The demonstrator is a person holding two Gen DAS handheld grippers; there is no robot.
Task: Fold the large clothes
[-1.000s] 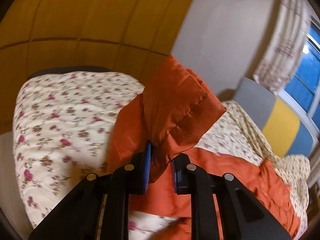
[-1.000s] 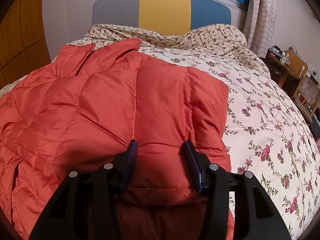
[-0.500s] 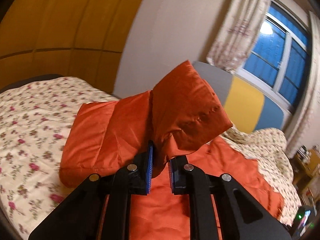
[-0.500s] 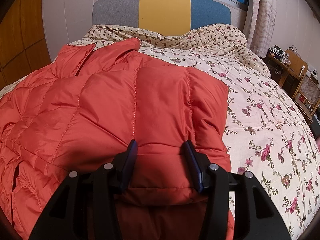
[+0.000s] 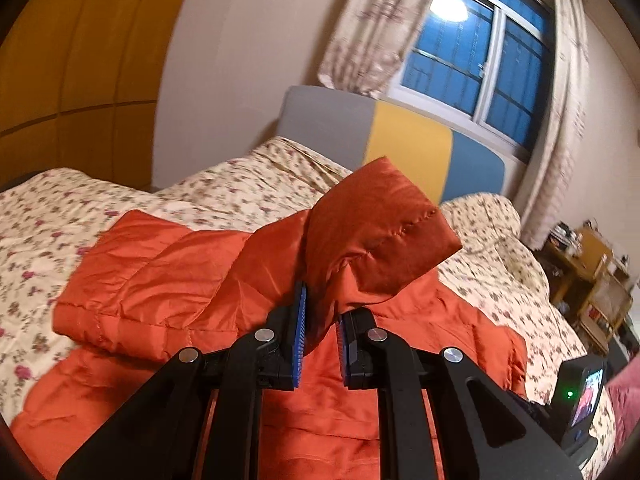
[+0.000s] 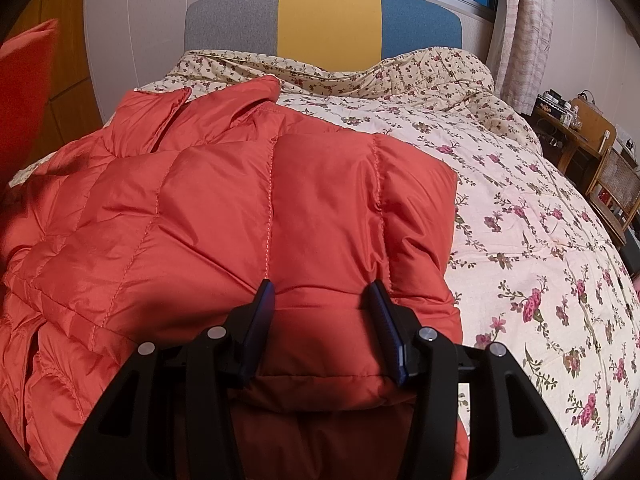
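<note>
On the floral quilt [image 6: 520, 208], both grippers clamp the puffy, stitched orange jacket [image 6: 248, 208].

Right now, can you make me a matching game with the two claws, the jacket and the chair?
Things:
1. left claw
2. right claw
3. orange jacket
4. wooden chair

States or places:
A. spread on the flowery quilt
B. beside the bed, at the right edge
C. pinching a lifted sleeve
D. around the jacket's folded edge

Pairs: 1-C, 2-D, 3-A, 4-B
</note>
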